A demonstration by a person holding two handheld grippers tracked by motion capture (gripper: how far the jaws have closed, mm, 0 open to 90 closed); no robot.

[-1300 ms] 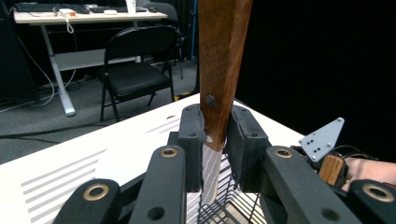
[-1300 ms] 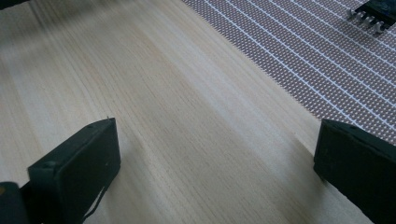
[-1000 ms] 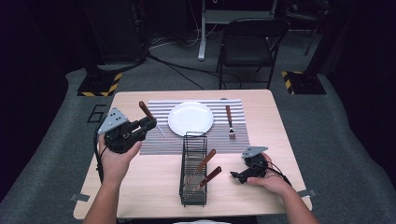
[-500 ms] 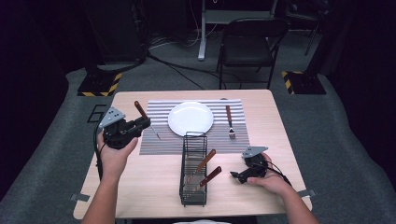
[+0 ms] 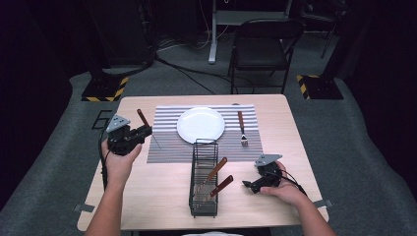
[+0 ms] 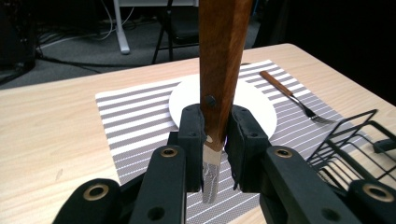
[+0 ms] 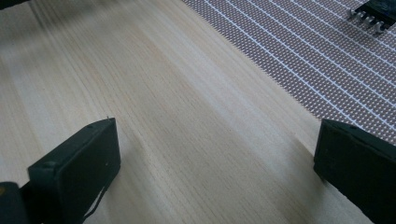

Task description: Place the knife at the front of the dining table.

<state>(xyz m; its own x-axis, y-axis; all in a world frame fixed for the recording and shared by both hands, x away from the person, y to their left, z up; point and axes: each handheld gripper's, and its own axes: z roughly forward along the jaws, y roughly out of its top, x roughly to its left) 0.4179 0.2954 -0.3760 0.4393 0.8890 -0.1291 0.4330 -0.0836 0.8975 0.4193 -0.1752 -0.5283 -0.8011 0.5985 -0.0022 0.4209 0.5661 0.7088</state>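
Note:
My left gripper (image 5: 139, 133) is shut on a wooden-handled knife (image 5: 143, 118) over the left edge of the striped placemat (image 5: 167, 142). In the left gripper view the jaws of this gripper (image 6: 215, 140) clamp the knife where the handle (image 6: 224, 56) meets the blade (image 6: 210, 179), handle up and blade down. A white plate (image 5: 200, 124) lies on the placemat, with a fork (image 5: 241, 128) to its right. My right gripper (image 5: 247, 185) rests open on the bare wood at the front right, holding nothing. In its own view this gripper (image 7: 215, 172) has its jaws wide apart.
A black wire caddy (image 5: 204, 196) stands at the front centre between my hands, with two wooden-handled utensils (image 5: 217, 169) leaning in it. A black chair (image 5: 263, 49) stands beyond the table's far edge. The placemat's corner (image 7: 327, 56) lies just ahead of the right gripper.
My left gripper has shifted a little to the left with the knife, away from the plate. The right gripper has stayed where it was.

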